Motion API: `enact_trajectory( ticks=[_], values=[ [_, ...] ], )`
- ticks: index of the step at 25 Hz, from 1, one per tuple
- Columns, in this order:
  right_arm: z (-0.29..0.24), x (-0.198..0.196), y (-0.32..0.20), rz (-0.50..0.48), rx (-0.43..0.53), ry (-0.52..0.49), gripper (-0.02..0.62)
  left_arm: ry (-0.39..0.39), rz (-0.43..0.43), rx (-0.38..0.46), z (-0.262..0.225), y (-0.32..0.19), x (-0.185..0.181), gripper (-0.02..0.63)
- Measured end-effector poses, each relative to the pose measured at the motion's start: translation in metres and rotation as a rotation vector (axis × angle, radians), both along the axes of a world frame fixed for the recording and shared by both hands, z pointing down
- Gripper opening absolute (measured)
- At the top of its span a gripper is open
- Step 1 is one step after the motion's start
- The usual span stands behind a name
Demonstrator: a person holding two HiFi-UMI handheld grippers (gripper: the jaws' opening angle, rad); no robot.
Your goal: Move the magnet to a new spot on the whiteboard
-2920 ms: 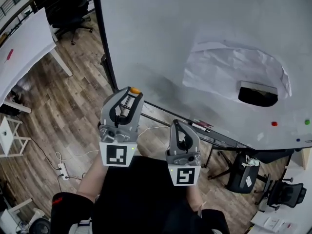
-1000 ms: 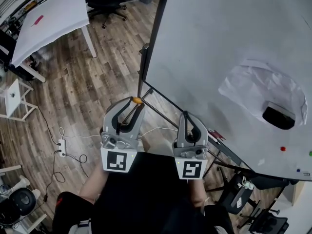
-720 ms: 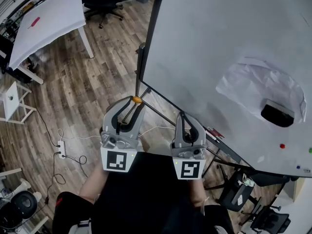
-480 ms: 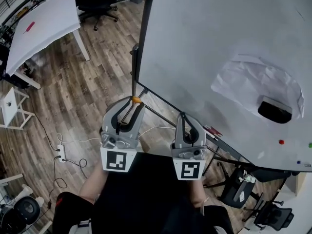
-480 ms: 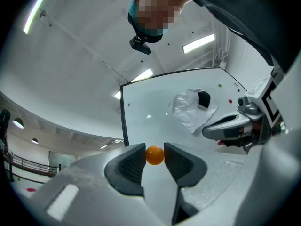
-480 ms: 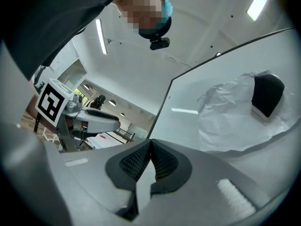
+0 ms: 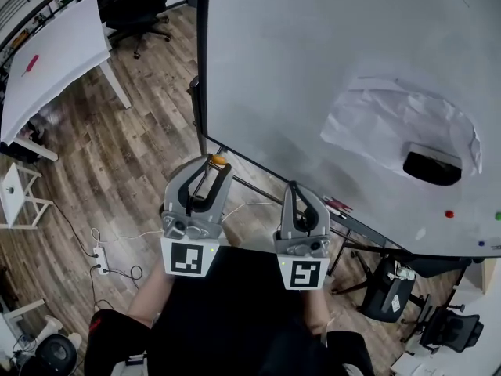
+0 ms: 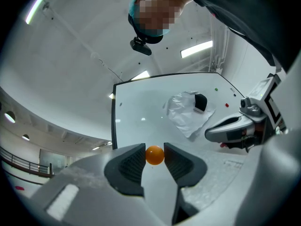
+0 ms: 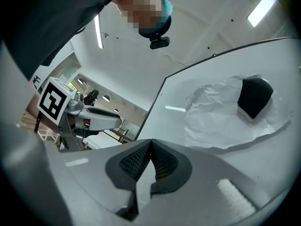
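Note:
My left gripper (image 7: 214,164) (image 8: 154,155) is shut on a small orange magnet (image 8: 154,155), which shows as an orange dot (image 7: 218,160) at its tips in the head view. It hangs a short way off the whiteboard (image 7: 313,61) near the board's lower left corner. My right gripper (image 7: 300,197) (image 9: 149,150) is shut with nothing in it, held beside the left one below the board's bottom edge. A crumpled sheet of paper (image 7: 399,124) and a black eraser (image 7: 430,165) cling to the board at the right.
Red (image 7: 448,214), green (image 7: 497,216) and blue (image 7: 480,243) magnets dot the board's lower right. Under the board run its stand legs (image 7: 258,186) and marker tray (image 7: 368,229). A white table (image 7: 47,61) and office chairs (image 7: 145,14) stand at the left on the wooden floor.
The view has swung so the whiteboard's left edge now lies further left. Both grippers keep their places in the picture, the orange magnet still between the left jaws.

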State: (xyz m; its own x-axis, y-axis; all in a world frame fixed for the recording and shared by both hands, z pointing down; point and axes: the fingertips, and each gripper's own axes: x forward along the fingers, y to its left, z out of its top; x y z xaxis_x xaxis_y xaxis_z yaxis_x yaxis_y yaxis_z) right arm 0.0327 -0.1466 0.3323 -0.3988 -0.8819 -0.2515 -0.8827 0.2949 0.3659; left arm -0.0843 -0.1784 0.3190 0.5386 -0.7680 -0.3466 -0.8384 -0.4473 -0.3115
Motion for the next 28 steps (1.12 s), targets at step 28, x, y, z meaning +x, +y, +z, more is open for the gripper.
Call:
enact_trajectory(
  ticks=[28],
  values=[
    [0.009,0.057,-0.009,0.201,-0.035,-0.008,0.002,0.008,0.14,0.026,-0.012,-0.055,0.057,0.131]
  ],
)
